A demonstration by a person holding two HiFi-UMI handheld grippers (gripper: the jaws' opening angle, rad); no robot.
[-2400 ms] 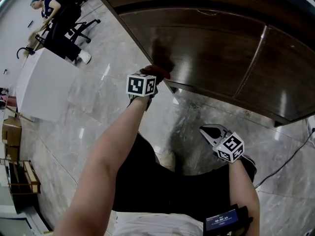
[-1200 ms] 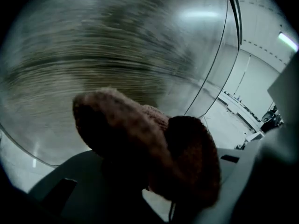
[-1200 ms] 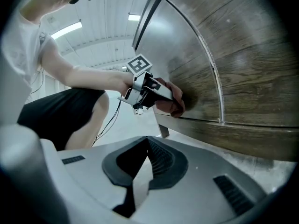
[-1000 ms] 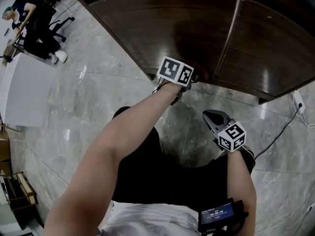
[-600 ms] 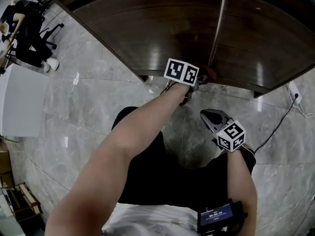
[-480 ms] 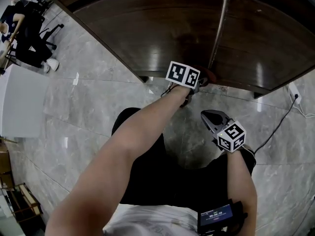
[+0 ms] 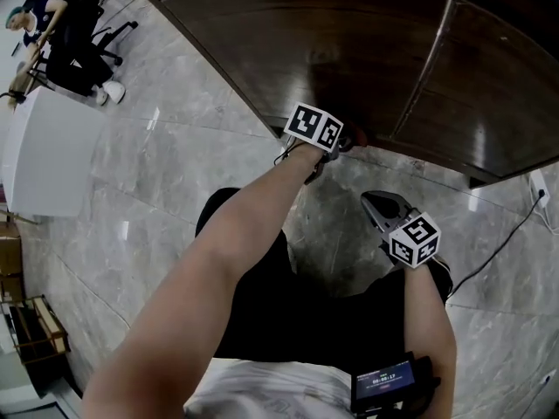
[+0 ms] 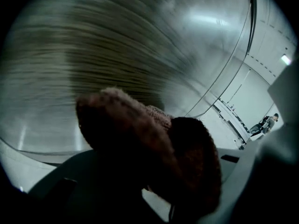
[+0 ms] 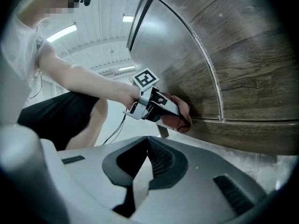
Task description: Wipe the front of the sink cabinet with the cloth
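Observation:
The dark wood sink cabinet (image 7: 367, 51) runs across the top of the head view, with a seam (image 7: 424, 68) between its two doors. My left gripper (image 7: 343, 138) is shut on a reddish-brown cloth (image 7: 356, 137) and presses it against the bottom edge of the left door, just left of the seam. In the left gripper view the cloth (image 8: 149, 143) fills the space between the jaws and hides them, with the cabinet front (image 8: 117, 45) blurred behind. The right gripper view shows the left gripper (image 9: 163, 107), the cloth (image 9: 181, 118) and the cabinet (image 9: 243, 73). My right gripper (image 7: 377, 208) hangs shut and empty over the floor, apart from the cabinet.
Grey marble floor (image 7: 175, 164) lies below the cabinet. A white table (image 7: 44, 147) and a seated person (image 7: 61, 20) are at the far left. A black cable (image 7: 511, 234) crosses the floor at right. A wooden rack (image 7: 35, 330) stands at the lower left.
My left gripper has slid the cloth rightwards along the cabinet's bottom edge, from the left corner to near the door seam. The right gripper has stayed put.

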